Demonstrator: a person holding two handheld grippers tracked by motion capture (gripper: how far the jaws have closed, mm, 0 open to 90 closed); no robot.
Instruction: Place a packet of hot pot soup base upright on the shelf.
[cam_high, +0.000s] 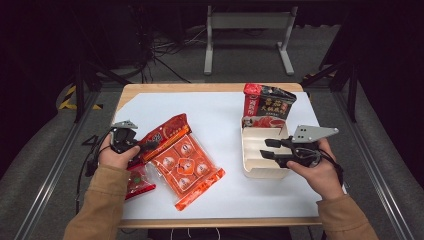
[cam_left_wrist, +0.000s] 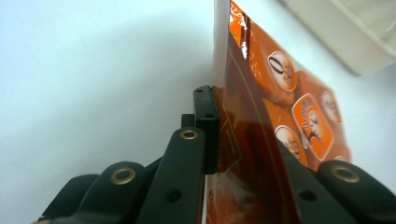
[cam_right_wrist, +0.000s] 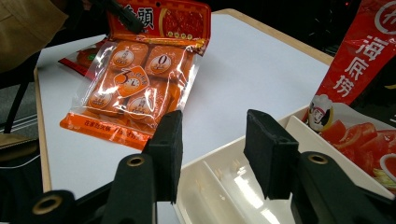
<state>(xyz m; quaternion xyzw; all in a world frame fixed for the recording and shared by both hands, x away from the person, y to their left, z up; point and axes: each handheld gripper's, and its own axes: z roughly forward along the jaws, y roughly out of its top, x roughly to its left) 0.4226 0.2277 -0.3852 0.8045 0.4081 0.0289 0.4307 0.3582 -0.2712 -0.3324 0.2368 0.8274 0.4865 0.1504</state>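
Snack pack (cam_high: 186, 167), orange, lies at the surface's (cam_high: 225, 125) left, its top edge clamped by the left gripper (cam_high: 141, 146); the right gripper (cam_high: 267, 149) hovers part-open, empty, over the cream divided tray (cam_high: 260, 171).

Orange snack bag (cam_high: 185, 165), cream tray (cam_high: 256, 150)

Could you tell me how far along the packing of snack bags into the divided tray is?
Done: one red-and-black pouch stands in the cream divided tray. In hand: the left tongs are shut on the orange snack bag, and the right tongs hang over the tray's near wall. Left: placing that bag, then the red packet by the left sleeve.
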